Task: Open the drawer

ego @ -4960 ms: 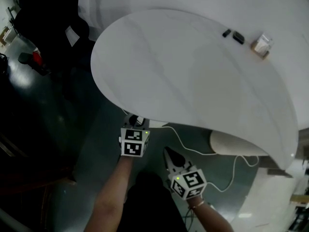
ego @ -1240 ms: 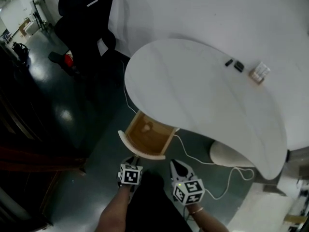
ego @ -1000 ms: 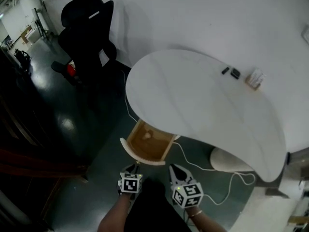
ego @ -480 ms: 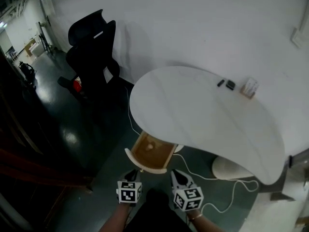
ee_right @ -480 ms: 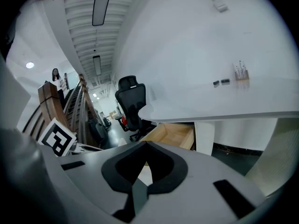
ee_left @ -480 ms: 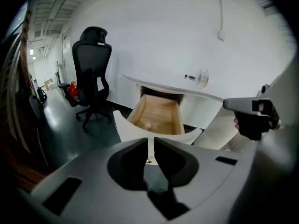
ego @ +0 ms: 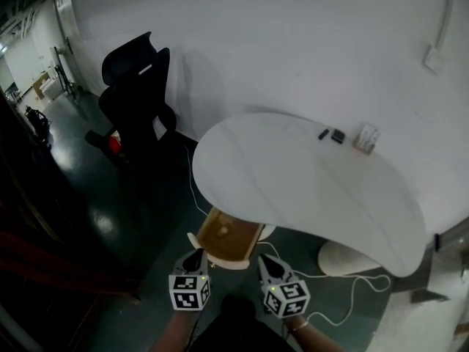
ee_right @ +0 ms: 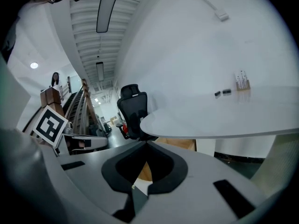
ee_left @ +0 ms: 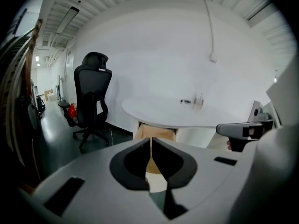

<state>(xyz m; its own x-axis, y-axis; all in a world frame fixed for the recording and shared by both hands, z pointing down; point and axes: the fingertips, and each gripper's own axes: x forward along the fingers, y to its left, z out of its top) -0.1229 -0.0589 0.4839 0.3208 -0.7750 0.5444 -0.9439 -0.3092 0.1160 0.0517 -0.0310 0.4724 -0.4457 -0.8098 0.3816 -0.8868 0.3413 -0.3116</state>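
Ahead of the left gripper [ego: 193,259] and right gripper [ego: 265,262], whose cubes bear black-and-white square markers, the drawer [ego: 223,237] is tan wood inside with a pale cream front. Beyond it the table [ego: 308,189] is plain white and the chair [ego: 135,86] black.

We can't ID the two small dark things [ego: 331,134] or the pale item [ego: 365,137] on the counter [ego: 293,189]: too small. Drawer [ego: 226,237] rear is hidden under the counter edge. Forearms [ego: 170,336] are cut off at the bottom.
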